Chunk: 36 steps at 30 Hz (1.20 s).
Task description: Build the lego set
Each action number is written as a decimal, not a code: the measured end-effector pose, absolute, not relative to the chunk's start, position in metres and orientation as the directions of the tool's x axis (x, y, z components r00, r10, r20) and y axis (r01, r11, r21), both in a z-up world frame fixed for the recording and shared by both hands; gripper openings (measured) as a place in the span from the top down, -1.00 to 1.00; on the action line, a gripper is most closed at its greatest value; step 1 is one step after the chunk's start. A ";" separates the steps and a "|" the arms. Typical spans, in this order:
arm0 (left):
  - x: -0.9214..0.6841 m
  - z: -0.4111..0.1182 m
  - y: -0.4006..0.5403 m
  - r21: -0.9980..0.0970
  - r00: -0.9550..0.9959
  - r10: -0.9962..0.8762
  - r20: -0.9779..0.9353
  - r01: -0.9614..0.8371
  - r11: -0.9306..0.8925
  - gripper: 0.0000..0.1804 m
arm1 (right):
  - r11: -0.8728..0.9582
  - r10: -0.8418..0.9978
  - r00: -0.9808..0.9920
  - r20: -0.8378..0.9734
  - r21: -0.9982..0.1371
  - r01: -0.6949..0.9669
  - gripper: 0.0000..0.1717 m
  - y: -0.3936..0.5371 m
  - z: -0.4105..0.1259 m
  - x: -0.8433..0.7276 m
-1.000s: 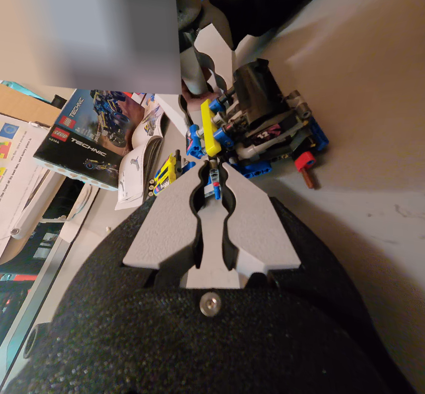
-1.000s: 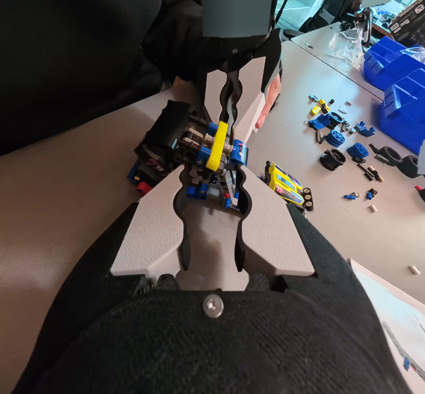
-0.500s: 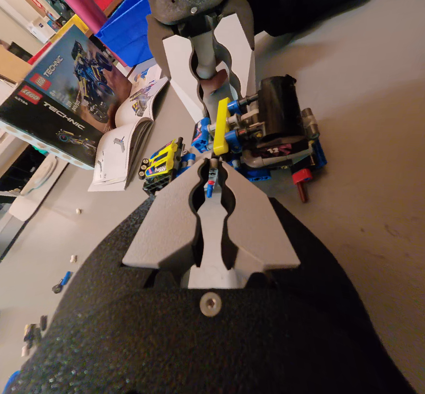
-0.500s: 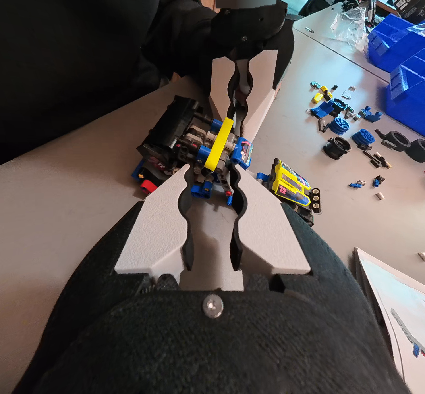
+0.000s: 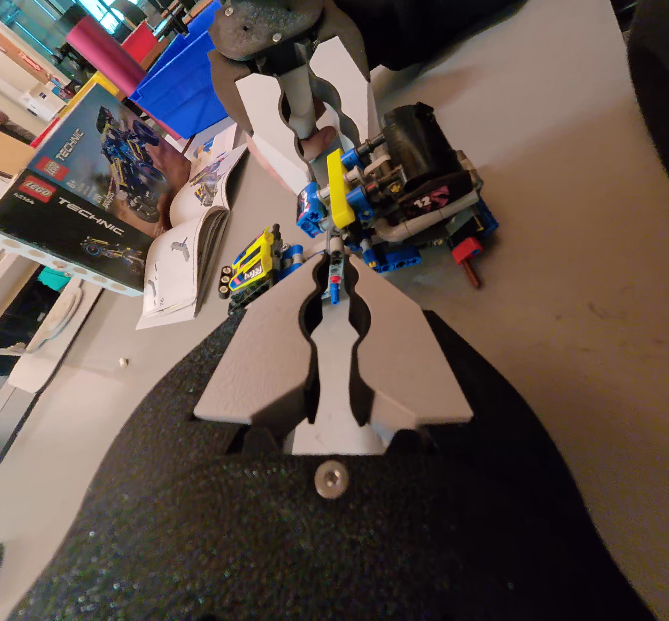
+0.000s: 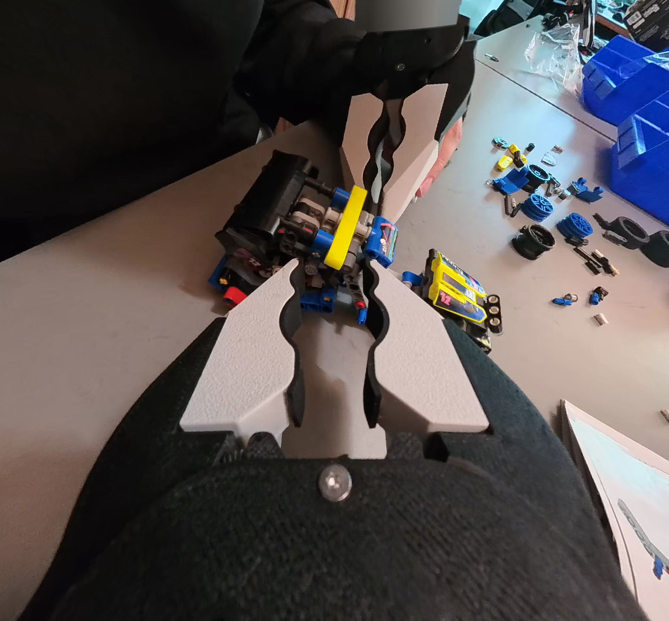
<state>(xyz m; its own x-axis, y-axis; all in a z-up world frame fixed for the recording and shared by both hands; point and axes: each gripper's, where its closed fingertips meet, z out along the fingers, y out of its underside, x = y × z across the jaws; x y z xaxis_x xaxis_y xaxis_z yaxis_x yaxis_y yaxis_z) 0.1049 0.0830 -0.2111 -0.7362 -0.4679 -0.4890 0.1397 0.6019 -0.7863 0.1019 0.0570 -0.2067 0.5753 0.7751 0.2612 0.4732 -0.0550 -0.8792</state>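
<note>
A black, blue and grey brick model [image 5: 416,183] with a yellow beam [image 5: 338,187] lies on the grey table [image 5: 543,313]. My left gripper [image 5: 335,259] is closed narrowly on a thin grey beam [image 5: 335,268] that carries a red and a blue pin and hangs from the model's front. My right gripper [image 6: 331,265] faces it and straddles the model [image 6: 289,212] below the yellow beam [image 6: 345,228], its pads against both sides. The grey beam [image 6: 356,286] lies beside its right pad. Each gripper also shows in the other's view, the right one [image 5: 327,158] and the left one [image 6: 380,187].
A yellow and blue sub-assembly [image 6: 459,295] lies just right of the model. Loose wheels and small parts [image 6: 535,205] are scattered beyond it. Blue bins [image 6: 633,96] stand at the far right. A kit box [image 5: 83,176] and an open booklet [image 5: 188,241] lie to the left. A black sleeve [image 6: 144,78] is behind.
My left gripper has tilted about its tips, so its view now looks higher; the grey beam stays between its pads. My right gripper's jaws narrowed slightly around the model. The model has not moved.
</note>
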 end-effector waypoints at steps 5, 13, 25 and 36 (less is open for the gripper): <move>0.104 -0.213 0.084 -0.769 -0.746 -0.452 -0.490 0.125 0.627 0.96 | -0.055 0.783 0.566 0.258 -0.878 0.475 0.65 0.059 -0.207 0.100; 0.105 -0.215 0.083 -0.748 -0.755 -0.424 -0.501 0.131 0.650 0.96 | -0.058 0.804 0.543 0.243 -0.876 0.479 0.65 0.059 -0.209 0.100; 0.109 -0.213 0.081 -0.767 -0.746 -0.440 -0.499 0.144 0.625 0.96 | -0.098 0.821 0.542 0.177 -0.892 0.441 0.64 0.052 -0.206 0.112; 0.109 -0.213 0.083 -0.761 -0.734 -0.437 -0.520 0.165 0.628 0.96 | -0.030 0.743 0.593 0.310 -0.870 0.492 0.84 0.061 -0.202 0.124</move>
